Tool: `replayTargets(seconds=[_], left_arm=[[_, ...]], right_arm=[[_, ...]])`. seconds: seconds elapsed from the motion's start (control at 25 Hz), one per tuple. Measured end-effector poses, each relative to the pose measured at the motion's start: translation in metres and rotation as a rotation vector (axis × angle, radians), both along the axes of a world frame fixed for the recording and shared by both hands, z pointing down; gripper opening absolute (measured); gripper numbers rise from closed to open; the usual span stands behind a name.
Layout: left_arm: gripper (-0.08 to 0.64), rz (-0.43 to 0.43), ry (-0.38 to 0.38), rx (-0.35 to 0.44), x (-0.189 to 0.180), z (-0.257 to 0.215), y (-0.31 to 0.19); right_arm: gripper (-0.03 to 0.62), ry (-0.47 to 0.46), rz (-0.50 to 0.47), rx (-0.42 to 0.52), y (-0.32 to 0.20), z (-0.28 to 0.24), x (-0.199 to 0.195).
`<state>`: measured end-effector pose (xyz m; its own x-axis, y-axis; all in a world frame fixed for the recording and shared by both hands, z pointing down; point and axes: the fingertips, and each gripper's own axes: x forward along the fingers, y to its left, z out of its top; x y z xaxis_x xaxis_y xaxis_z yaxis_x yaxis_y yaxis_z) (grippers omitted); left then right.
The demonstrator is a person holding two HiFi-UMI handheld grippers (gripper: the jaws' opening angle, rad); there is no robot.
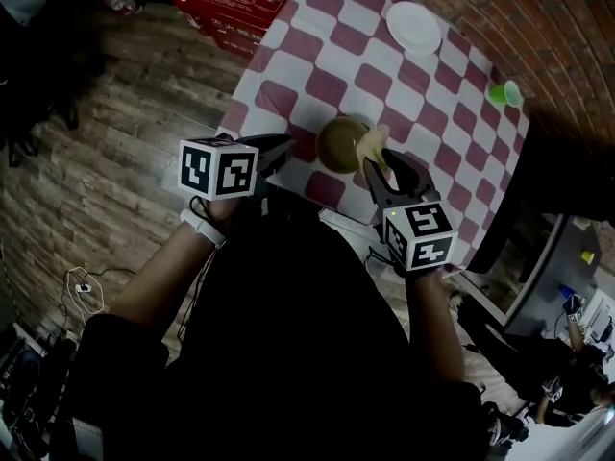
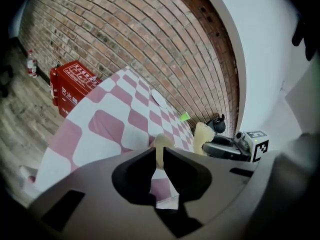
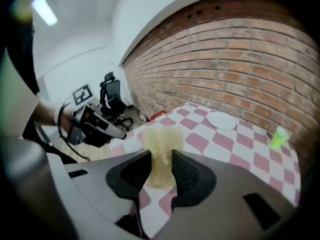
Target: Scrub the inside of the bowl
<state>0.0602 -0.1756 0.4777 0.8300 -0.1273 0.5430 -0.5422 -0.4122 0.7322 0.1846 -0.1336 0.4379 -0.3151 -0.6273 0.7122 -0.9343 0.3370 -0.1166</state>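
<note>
1. My right gripper (image 3: 161, 156): fingers shut on a pale yellow sponge (image 3: 161, 143), pinched low so that most of the pad stands out past the tips. I judge this leaves a free face for scrubbing.
2. The bowl (image 1: 342, 145): tan, sitting on the surface between my two sets of fingers. It lies just beside the right tips, and the sponge is at its right rim. The sponge looks to be above the rim, not down inside, so I read the scrub as not in contact at this instant.
3. My left gripper (image 1: 282, 150): fingers narrow, a slim gap, nothing pinched. The bowl shows just beyond the tips, near but apart. I judge this gripper is placed to steady the bowl, though it has no hold on it.
4. The surface (image 1: 327, 86): a table under a red-and-white checked cloth. A white plate (image 1: 413, 27) lies well beyond both sets of fingers. A small green cup (image 1: 505, 93) stands well beyond the right fingers, near the edge.
5. The room: a brick wall (image 3: 240, 59) lies beyond the surface's far side, and a plank floor (image 1: 125, 142) lies outside the left fingers. A red box (image 1: 235, 3) stands on that floor. A black office chair (image 3: 111, 96) stands further off.
</note>
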Motion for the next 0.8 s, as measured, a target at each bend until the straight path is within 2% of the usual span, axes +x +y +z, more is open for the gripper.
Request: replayTargets(seconds=[0.2,0.4,0.64,0.72,0.8], left_arm=[[0.052,-0.022,-0.003,0.066,-0.001,-0.029,-0.008],[0.052,-0.033,0.04,0.121,0.015,-0.068,-0.007],[0.052,-0.039,0.127,0.175,0.038,-0.121,-0.003],[0.052,-0.047,0.145,0.189,0.04,-0.136,-0.001],[0.052,-0.06,0.16,0.202,0.042,-0.15,0.002]], right_arm=[[0.138,-0.28,0.24,-0.01,0.01,-0.018,0.026],[0.138,-0.463,0.348,0.046,0.014,-0.049,0.033],[0.138,-0.541,0.323,0.152,0.013,-0.091,0.025],[0.138,-0.519,0.255,0.209,0.014,-0.107,0.016],[0.138,-0.437,0.176,0.282,0.018,-0.125,0.009]])
